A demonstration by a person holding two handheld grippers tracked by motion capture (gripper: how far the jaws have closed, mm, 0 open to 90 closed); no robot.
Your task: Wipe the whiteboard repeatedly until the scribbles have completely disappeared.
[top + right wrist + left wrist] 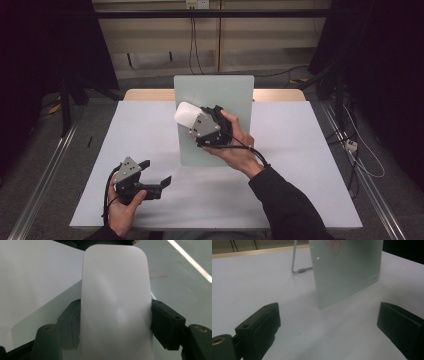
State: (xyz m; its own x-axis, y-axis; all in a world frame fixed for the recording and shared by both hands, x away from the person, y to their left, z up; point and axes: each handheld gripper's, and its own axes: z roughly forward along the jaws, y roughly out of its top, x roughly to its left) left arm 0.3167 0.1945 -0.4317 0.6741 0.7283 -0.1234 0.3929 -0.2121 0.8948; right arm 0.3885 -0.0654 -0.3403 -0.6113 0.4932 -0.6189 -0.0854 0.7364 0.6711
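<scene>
White table (150,125) under dim light, dark room all round. Standing at its middle: pale glass board (214,120), red scribbles near the top (333,245). Right gripper (196,120) up against the board's upper left, clamped on white eraser (116,305), long axis running straight out ahead of the jaws. Red marks lying just beyond the eraser's tip, off to one side (158,275). Left gripper (152,175) low on the table, jaws spread wide, gripping nothing, well short of the board.
</scene>
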